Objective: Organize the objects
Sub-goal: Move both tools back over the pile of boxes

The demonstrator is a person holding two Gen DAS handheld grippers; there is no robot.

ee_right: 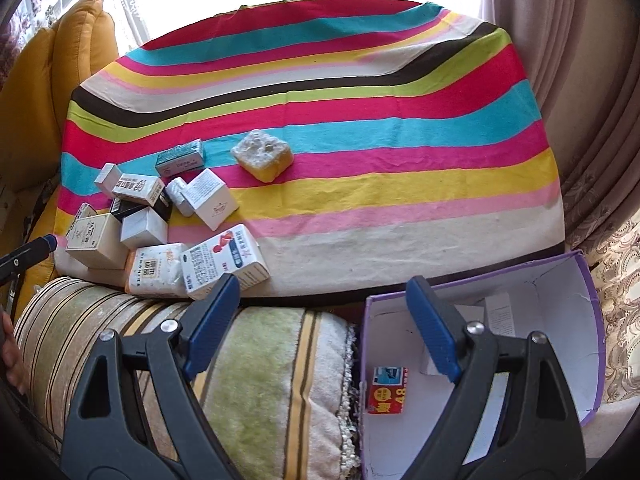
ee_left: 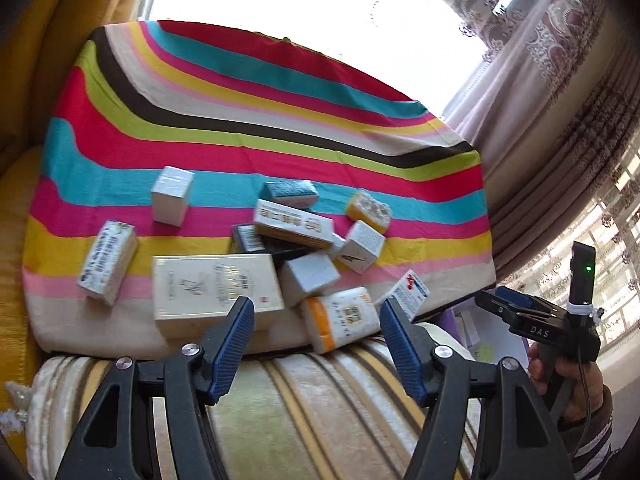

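The left gripper (ee_left: 316,320) hangs over a striped plush cushion (ee_left: 280,408), jaws wide apart and holding nothing. At its 12 o'clock, on the near hem of the striped cloth (ee_left: 280,120), lies an orange-and-white packet (ee_left: 340,316); a large cream box (ee_left: 216,288) lies at 10 o'clock, and a red-and-blue printed carton (ee_left: 408,292) at 1 o'clock. Beyond them is a loose heap of small boxes: a grey-white box (ee_left: 312,280), a black box (ee_left: 252,240), a long white box with an orange edge (ee_left: 294,224) and a white box with fine print (ee_left: 362,246). Farther at 12 o'clock sit a teal box (ee_left: 292,192) and a yellow-and-white block (ee_left: 368,208). Apart at 10 o'clock stand a plain white box (ee_left: 172,194) and a green-printed white box (ee_left: 108,260).

The right gripper (ee_right: 320,292), seen also in the left view (ee_left: 516,312), has its jaws apart and empty, over the cushion and the rim of a purple-edged carton bin (ee_right: 592,320). Inside the bin, at 5 o'clock, lies a red box marked 48 (ee_right: 388,390).
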